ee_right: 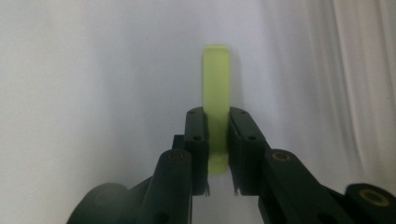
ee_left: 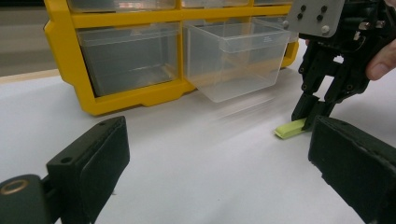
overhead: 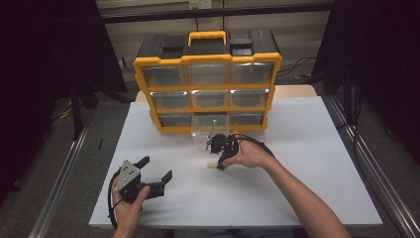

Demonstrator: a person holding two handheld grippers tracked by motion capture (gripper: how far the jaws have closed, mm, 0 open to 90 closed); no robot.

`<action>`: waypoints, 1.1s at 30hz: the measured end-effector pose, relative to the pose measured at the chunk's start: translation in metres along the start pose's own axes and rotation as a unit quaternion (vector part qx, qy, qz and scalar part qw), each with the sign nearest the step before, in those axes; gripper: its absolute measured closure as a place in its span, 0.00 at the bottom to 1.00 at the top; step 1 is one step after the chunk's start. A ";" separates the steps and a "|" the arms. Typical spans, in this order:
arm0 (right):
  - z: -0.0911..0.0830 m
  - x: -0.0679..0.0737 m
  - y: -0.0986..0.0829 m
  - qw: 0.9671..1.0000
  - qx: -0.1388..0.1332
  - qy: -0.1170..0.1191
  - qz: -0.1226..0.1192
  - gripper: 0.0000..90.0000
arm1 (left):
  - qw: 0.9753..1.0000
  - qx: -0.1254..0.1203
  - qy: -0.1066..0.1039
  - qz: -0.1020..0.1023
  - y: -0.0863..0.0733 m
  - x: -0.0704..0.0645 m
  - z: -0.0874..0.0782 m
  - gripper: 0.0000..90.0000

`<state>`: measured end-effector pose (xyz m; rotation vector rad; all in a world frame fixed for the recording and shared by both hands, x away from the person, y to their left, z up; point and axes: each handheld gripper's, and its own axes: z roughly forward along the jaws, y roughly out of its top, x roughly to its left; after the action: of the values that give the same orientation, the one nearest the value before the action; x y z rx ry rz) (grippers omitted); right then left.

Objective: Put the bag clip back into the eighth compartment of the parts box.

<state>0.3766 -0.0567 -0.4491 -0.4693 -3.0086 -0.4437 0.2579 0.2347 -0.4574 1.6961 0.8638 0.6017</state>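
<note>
A small yellow-green flat bar [overhead: 212,165] lies on the white table [overhead: 307,148], in front of the pulled-out clear drawer [overhead: 208,130]. My right gripper [overhead: 221,161] points down at it and is shut on its near end; in the right gripper view the bar [ee_right: 216,84] sticks out beyond the closed jaws of the gripper [ee_right: 217,126]. In the left gripper view the bar [ee_left: 290,128] touches the table under the right gripper [ee_left: 310,119]. My left gripper [overhead: 157,168] rests low at the front left, open and holding nothing [ee_left: 219,163].
A yellow and black organizer [overhead: 207,89] with clear drawers stands at the back of the table. Its bottom middle drawer [ee_left: 233,60] is drawn out and looks empty. The table's front edge runs just behind my left hand.
</note>
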 end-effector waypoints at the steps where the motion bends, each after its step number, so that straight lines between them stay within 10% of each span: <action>1: -0.001 -0.001 -0.001 1.000 0.002 0.001 -0.003 0.87 | 1.000 0.000 0.000 0.000 0.000 0.000 0.000 0.06; 9: -0.006 -0.002 -0.003 1.000 -0.015 0.006 0.004 0.87 | 1.000 0.000 -0.003 0.002 0.000 0.001 -0.001 0.06; 10: -0.006 0.002 -0.003 0.999 -0.025 0.001 0.032 0.87 | 1.000 -0.001 -0.004 0.002 0.000 0.001 -0.001 0.06; 12: -0.009 -0.002 -0.005 0.999 -0.036 0.001 0.003 0.87 | 1.000 -0.001 -0.003 0.003 0.000 0.001 -0.001 0.06; 33: -0.036 0.005 -0.009 0.994 -0.105 0.006 0.003 0.87 | 1.000 0.000 -0.003 0.002 0.000 0.001 0.000 0.06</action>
<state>0.3698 -0.0737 -0.4164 -0.4877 -2.9605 -0.7658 0.2583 0.2357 -0.4574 1.6990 0.8559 0.5993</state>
